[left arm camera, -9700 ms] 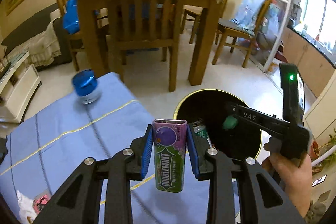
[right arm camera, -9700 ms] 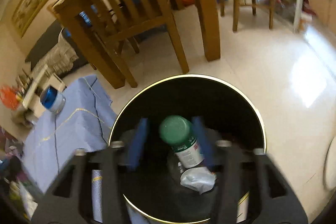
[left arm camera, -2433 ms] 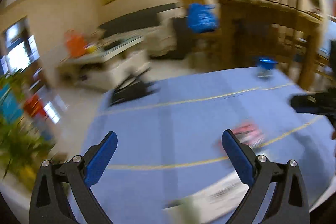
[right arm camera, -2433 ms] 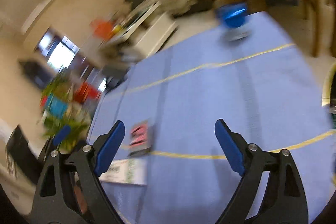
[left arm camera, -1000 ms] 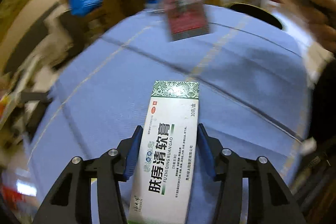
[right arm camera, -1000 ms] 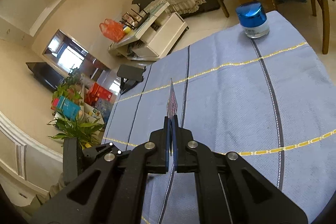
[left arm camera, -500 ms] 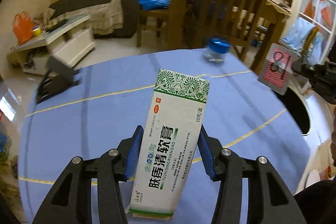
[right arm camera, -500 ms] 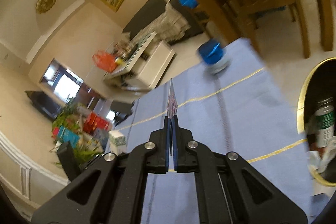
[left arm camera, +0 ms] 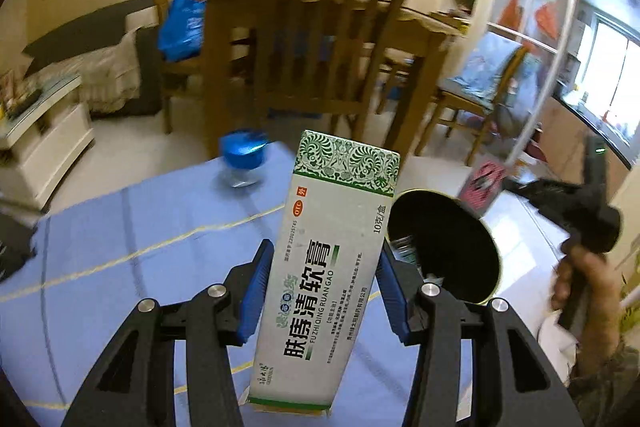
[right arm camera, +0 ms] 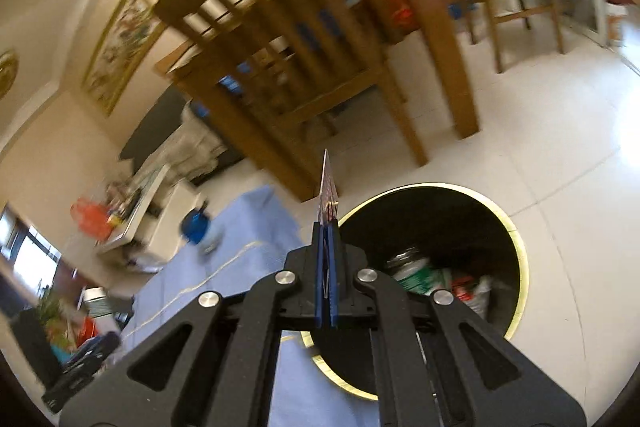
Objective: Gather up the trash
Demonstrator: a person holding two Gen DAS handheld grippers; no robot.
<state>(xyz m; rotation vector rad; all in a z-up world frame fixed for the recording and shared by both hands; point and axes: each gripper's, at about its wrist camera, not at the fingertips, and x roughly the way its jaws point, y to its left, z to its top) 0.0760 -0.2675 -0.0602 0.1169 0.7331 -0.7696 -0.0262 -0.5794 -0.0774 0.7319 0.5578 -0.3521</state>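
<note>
My left gripper [left arm camera: 320, 287] is shut on a tall white and green medicine box [left arm camera: 332, 259] and holds it upright above the blue tablecloth [left arm camera: 120, 267]. My right gripper [right arm camera: 327, 267] is shut on a thin pink packet [right arm camera: 327, 187], seen edge-on, just left of the bin's rim. In the left wrist view the pink packet [left arm camera: 482, 183] hangs over the black bin [left arm camera: 444, 251]. The bin [right arm camera: 460, 227] has a gold rim and holds a green-labelled bottle [right arm camera: 412, 271] and other trash.
A blue-lidded jar [left arm camera: 242, 159] stands at the far edge of the cloth. A wooden chair [left arm camera: 332, 39] and dining table [left arm camera: 420, 27] stand beyond on the tiled floor [right arm camera: 560, 155]. A sofa [left arm camera: 80, 67] and white cabinet [left arm camera: 44, 131] are at the left.
Both grippers have swung right toward the bin with their loads. The right gripper with the pink packet has moved from over the cloth to the bin's rim.
</note>
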